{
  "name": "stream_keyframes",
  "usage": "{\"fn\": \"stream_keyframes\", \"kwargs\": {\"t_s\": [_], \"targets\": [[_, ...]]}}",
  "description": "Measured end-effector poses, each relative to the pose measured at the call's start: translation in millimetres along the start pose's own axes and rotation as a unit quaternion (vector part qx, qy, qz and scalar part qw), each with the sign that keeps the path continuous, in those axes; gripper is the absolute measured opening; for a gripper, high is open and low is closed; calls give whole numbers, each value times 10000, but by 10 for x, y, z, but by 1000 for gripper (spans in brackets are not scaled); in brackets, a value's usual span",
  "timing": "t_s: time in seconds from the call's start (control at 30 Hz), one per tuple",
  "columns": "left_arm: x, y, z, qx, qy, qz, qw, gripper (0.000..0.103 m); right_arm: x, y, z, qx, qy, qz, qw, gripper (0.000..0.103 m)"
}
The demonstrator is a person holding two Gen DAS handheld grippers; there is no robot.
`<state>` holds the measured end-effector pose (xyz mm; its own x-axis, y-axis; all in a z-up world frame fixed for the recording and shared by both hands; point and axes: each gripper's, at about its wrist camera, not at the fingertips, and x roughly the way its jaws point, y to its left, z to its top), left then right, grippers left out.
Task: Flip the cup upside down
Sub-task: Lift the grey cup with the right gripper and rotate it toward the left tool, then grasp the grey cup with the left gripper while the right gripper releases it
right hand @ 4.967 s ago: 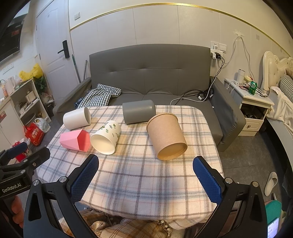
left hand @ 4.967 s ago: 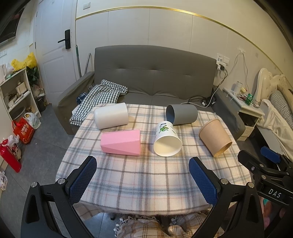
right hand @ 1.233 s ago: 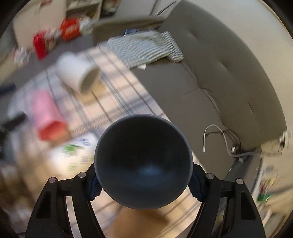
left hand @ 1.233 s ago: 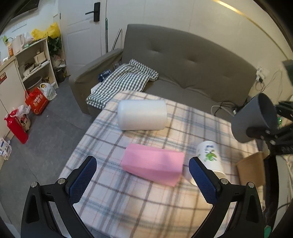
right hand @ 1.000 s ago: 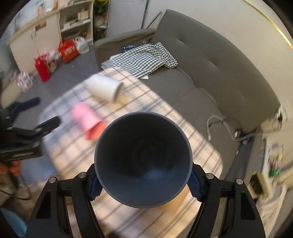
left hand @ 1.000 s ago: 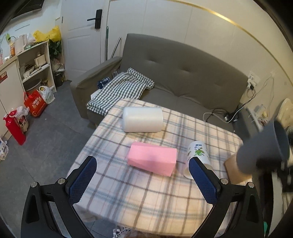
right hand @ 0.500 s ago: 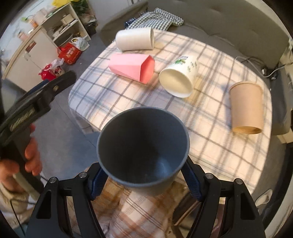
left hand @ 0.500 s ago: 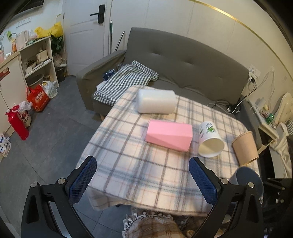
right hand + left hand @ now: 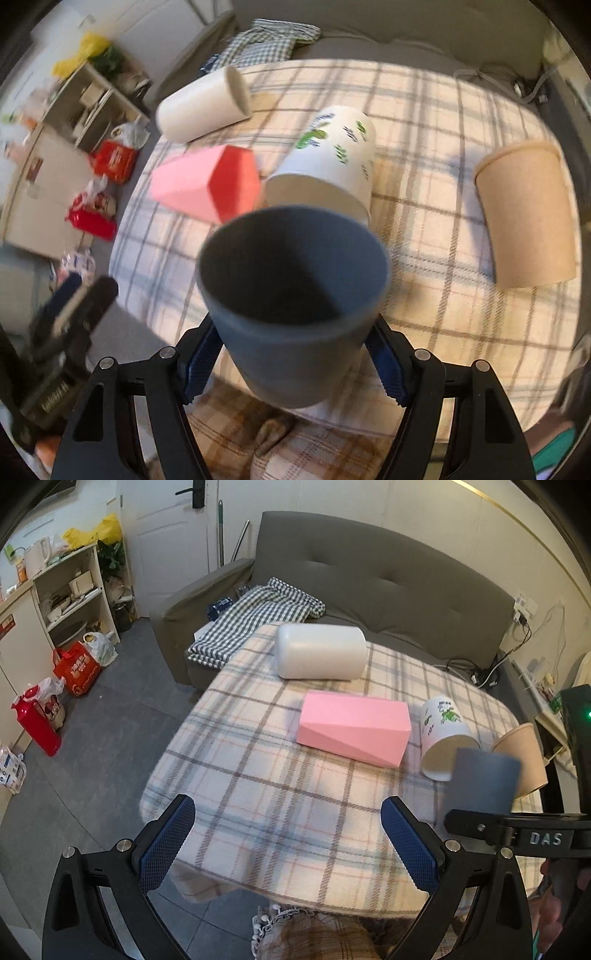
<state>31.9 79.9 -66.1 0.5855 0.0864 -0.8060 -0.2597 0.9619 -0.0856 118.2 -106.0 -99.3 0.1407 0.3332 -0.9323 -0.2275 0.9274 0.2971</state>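
My right gripper (image 9: 291,363) is shut on a grey cup (image 9: 291,295), its open mouth facing the camera, held over the near edge of the plaid-covered table (image 9: 424,206). In the left wrist view the grey cup (image 9: 482,781) is upside down, base up, above the table's right front, with the right gripper (image 9: 517,830) under it. My left gripper (image 9: 288,845) is open and empty in front of the table's near edge (image 9: 295,834).
On their sides lie a white cup (image 9: 319,657), a pink cup (image 9: 352,727), a leaf-print paper cup (image 9: 443,738) and a brown paper cup (image 9: 524,758). A grey sofa (image 9: 369,587) stands behind the table. Shelves (image 9: 66,590) stand at left.
My right gripper has lifted the grey cup off the table, turned it over and brought it down toward the table's near right part. The left gripper stayed open.
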Motion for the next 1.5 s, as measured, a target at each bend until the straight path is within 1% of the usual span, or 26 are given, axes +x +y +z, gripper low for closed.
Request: {"fn": "stream_keyframes", "kwargs": {"t_s": [0.1, 0.2, 0.33, 0.47, 0.53, 0.63, 0.7, 0.8, 0.93, 1.03, 1.1, 1.17, 1.27, 1.5], "targets": [[14, -64, -34, 87, 40, 44, 9999, 103, 114, -44, -9, 150, 118, -4, 9998, 73], [20, -102, -57, 137, 78, 93, 9998, 103, 193, -107, -69, 275, 198, 106, 9994, 73], [1, -168, -84, 201, 102, 138, 9997, 103, 187, -147, -175, 397, 189, 245, 9987, 71], [-40, -257, -106, 306, 91, 194, 9993, 103, 137, -141, -298, 320, 101, 310, 9990, 71], [-74, -290, -115, 353, 78, 219, 9991, 103, 78, -146, -337, 245, -54, 277, 9993, 71], [-138, -340, -128, 405, 34, 244, 9989, 103, -101, -148, -413, 82, -426, 212, 9988, 71], [-190, -388, -129, 434, -6, 233, 9988, 103, -266, -165, -464, -42, -708, 161, 9974, 74], [-257, -486, -136, 470, -64, 204, 9987, 103, -536, -196, -554, -220, -1207, -44, 9924, 74], [-339, -682, -159, 559, -128, 44, 9983, 103, -845, -306, -656, -262, -1761, -222, 9838, 74], [-368, -863, -193, 576, -136, -169, 9981, 103, -987, -408, -720, -254, -2032, -354, 9782, 74], [-351, -1003, -215, 560, -96, -343, 9978, 103, -1059, -519, -751, -235, -2195, -532, 9739, 74], [-300, -1121, -251, 524, -23, -501, 9974, 103, -1095, -627, -775, -200, -2285, -626, 9713, 74], [-179, -1280, -315, 478, 88, -609, 9970, 103, -1119, -809, -808, -109, -2342, -622, 9701, 74], [141, -1467, -407, 402, 386, -593, 9967, 103, -962, -1159, -816, 162, -2197, -626, 9734, 74]]}}
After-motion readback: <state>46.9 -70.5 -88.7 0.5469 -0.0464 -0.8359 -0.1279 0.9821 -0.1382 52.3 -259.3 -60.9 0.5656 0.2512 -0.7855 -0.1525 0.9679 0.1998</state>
